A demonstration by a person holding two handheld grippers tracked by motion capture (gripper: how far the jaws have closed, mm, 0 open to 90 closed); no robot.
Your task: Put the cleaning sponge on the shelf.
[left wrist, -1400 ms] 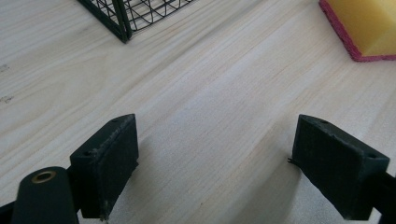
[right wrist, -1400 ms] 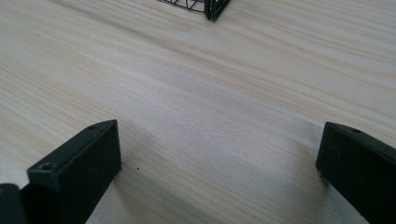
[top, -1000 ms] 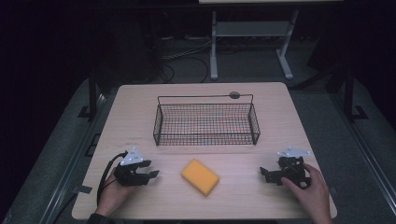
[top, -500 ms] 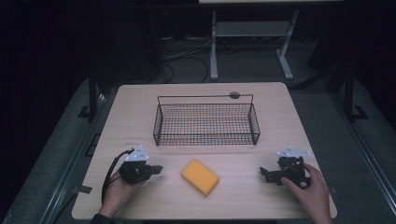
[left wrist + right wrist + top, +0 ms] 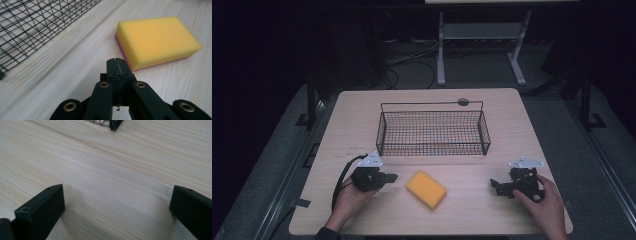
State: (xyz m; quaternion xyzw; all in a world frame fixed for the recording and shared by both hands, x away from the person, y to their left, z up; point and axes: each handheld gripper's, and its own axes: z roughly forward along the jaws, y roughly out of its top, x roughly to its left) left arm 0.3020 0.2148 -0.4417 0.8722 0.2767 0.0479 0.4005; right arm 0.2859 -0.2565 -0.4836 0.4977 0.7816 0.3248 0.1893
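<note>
Two handheld grippers rest on a pale wooden bench point(image 5: 362, 115) either side of a yellow rectangular sponge point(image 5: 426, 189)

The left gripper point(image 5: 388, 177) sits just left of the sponge, its black fingers point(image 5: 117, 68) pressed together with nothing between them, their tips pointing at the sponge's near corner without touching it. The sponge lies flat on the bench, yellow face up with a thin pink layer beneath, just in front of the black wire mesh basket point(image 5: 432, 132). The right gripper point(image 5: 498, 187), held by a hand at the bench's right front, has its fingers point(image 5: 42, 207) spread wide apart over bare wood, well clear of the sponge
</note>
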